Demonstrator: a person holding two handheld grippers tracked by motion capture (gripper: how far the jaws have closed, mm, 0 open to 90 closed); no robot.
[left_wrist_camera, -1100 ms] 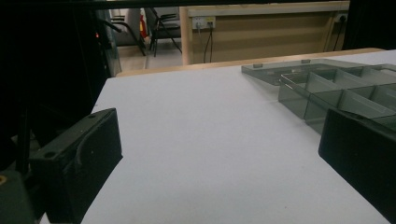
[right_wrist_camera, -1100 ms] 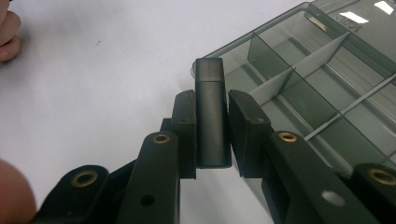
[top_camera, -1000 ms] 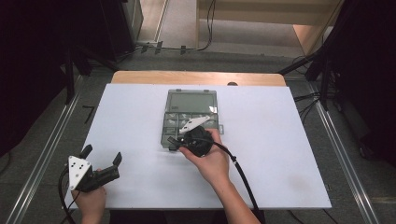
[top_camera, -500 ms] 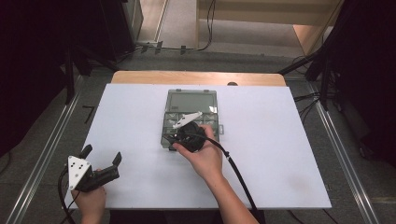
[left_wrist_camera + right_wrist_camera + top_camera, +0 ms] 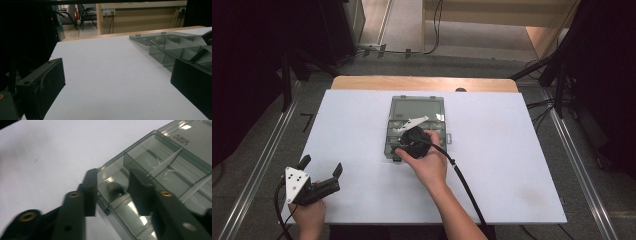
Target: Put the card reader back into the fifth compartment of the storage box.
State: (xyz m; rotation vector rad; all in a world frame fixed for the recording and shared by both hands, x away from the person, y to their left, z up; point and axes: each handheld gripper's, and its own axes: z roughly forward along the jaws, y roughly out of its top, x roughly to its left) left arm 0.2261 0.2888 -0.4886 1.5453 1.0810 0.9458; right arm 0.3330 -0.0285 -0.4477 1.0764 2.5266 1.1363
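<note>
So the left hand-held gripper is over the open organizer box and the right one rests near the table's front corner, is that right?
No, the sides are swapped. The high view shows the right hand-held gripper over the open organizer box, one jaw outside its near wall and one inside a compartment. The left hand-held gripper rests near the table's front corner, jaws open.

Dim room, chairs point(image 5: 85, 11) beyond wooden panelling point(image 5: 140, 17)

Upside-down embossed lettering, partly legible as "VIVA", on clear plastic organizer box lid point(image 5: 186, 135)
</note>
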